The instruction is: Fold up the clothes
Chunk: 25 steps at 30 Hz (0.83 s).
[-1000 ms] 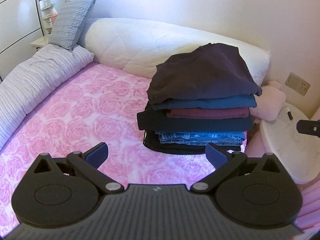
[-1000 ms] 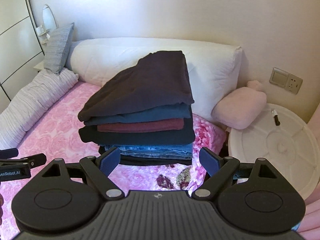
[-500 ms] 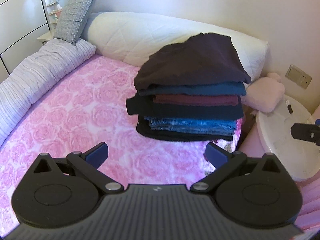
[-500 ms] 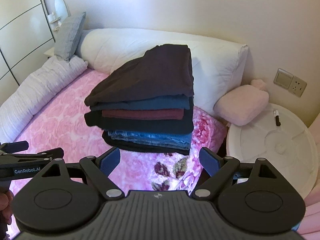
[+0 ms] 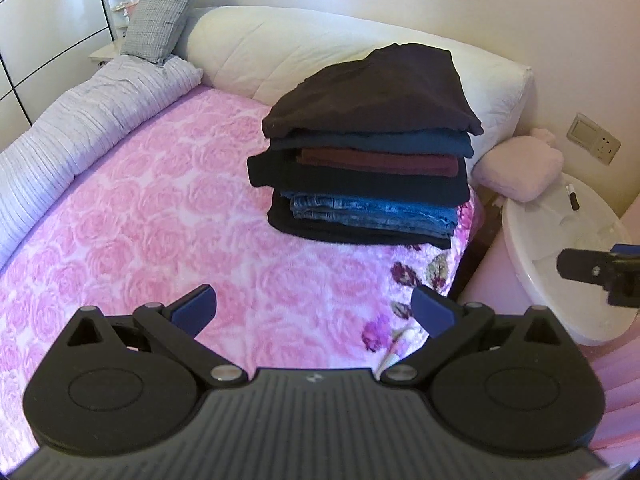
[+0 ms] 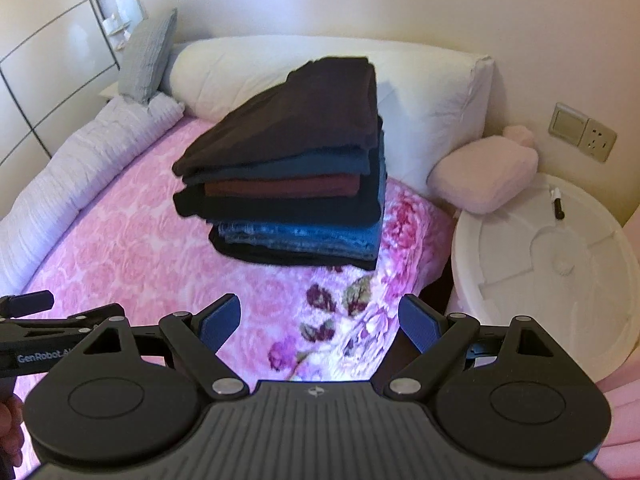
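Hovering with jaws spread wide and empty, the left gripper [image 5: 314,312] and right gripper [image 6: 320,322] hang above the pink rose-patterned bedspread [image 5: 152,216] — well short of the neat stack of folded dark clothes [image 5: 370,148], squared near the white quilted headboard cushion [image 5: 320,46], apparently finished — nothing unfolded shows.

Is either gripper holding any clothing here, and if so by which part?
Nothing is held. The left gripper and right gripper are both open over the bedspread, apart from the folded stack.
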{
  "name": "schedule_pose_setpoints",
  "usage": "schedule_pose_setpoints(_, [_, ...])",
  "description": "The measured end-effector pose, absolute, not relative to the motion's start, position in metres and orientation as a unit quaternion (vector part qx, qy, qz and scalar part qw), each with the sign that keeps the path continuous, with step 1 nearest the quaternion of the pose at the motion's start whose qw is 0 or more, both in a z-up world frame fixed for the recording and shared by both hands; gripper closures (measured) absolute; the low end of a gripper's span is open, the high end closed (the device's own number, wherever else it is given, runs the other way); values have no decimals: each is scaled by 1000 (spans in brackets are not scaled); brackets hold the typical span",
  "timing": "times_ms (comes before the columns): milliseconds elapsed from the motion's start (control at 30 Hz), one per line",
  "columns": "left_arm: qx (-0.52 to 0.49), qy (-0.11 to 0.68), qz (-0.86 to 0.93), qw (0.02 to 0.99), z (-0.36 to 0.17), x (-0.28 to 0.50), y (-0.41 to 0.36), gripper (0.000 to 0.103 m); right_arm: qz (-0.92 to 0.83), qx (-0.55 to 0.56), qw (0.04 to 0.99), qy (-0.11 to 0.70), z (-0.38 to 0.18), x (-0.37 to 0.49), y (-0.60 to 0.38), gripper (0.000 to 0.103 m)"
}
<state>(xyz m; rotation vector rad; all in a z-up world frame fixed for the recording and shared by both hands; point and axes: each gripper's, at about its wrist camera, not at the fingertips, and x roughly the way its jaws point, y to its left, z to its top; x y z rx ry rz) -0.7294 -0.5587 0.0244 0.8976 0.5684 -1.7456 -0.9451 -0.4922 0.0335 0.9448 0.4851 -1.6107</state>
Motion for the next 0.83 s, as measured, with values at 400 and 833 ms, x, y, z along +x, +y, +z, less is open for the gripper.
schedule_pose_setpoints(400, [364,230,-747,507,29,-710,-568,1,-707,365,559,234,46,-909,-486,15])
schedule_pose_setpoints(833, [349,230,-757,502,29,-692,-572,1,-712,351,554,249,52,-881,-486,15])
